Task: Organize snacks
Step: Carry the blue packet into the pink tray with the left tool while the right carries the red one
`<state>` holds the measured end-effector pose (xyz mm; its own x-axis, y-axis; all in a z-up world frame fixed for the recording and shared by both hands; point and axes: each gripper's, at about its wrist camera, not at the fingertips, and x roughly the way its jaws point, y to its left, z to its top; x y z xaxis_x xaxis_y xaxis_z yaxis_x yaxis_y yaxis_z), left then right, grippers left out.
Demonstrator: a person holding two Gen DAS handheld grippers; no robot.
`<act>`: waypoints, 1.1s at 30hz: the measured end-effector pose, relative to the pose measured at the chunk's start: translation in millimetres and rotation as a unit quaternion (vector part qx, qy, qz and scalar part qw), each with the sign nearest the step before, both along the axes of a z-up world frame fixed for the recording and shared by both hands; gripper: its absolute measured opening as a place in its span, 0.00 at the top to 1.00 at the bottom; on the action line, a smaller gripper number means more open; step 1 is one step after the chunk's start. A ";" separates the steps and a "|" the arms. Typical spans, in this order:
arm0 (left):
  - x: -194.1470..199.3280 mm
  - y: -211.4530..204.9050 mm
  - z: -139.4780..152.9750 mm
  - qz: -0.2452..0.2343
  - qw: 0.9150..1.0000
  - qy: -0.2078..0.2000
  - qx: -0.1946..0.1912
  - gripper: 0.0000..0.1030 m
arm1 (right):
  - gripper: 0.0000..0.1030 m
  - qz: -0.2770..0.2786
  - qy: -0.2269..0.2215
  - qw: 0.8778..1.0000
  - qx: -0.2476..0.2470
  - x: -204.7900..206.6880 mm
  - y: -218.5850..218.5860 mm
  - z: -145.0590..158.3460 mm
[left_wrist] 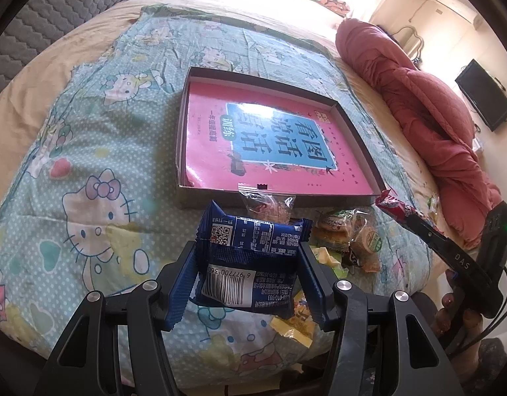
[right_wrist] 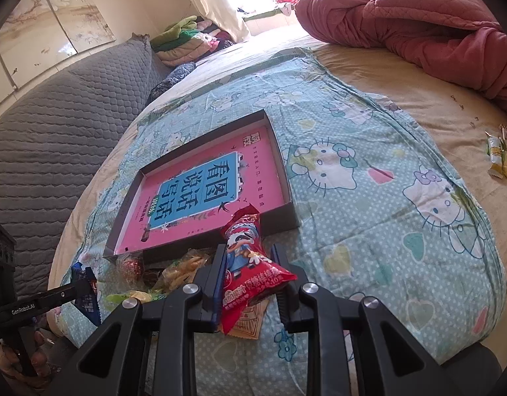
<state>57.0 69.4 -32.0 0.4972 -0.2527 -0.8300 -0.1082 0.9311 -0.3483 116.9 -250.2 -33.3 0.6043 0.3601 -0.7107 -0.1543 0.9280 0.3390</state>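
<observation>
My left gripper (left_wrist: pixel 248 274) is shut on a dark blue snack packet (left_wrist: pixel 250 264) with a barcode, held above the bed in front of the shallow box (left_wrist: pixel 200 77). My right gripper (right_wrist: pixel 250 274) is shut on a red snack packet (right_wrist: pixel 250 264) with a cartoon figure, near the box's front edge (right_wrist: pixel 286 178). The box holds a pink and blue book (left_wrist: pixel 253 132). Several loose snacks (left_wrist: pixel 346 231) lie on the sheet just before the box; they also show in the right wrist view (right_wrist: pixel 174 270). The right gripper with the red packet (left_wrist: pixel 395 208) shows in the left wrist view.
A Hello Kitty sheet (right_wrist: pixel 369 198) covers the bed. A red quilt (left_wrist: pixel 418 99) is bunched at the right side. A grey padded headboard (right_wrist: pixel 55 132) stands at the left. Two small green-yellow packets (right_wrist: pixel 499 158) lie on the beige sheet at the far right.
</observation>
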 end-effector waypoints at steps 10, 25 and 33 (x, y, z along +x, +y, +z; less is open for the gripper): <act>-0.7 5.4 13.9 0.008 1.000 -0.018 0.001 0.41 | 0.75 0.004 -0.023 1.000 0.015 -4.7 3.6 19.2; 29.2 16.0 23.6 0.026 0.999 -0.035 0.006 0.41 | 0.75 0.007 -0.060 0.998 0.025 11.8 26.6 38.1; 54.4 16.9 23.8 0.037 0.998 -0.042 0.016 0.41 | 0.75 -0.004 -0.062 0.998 0.017 27.4 31.9 30.8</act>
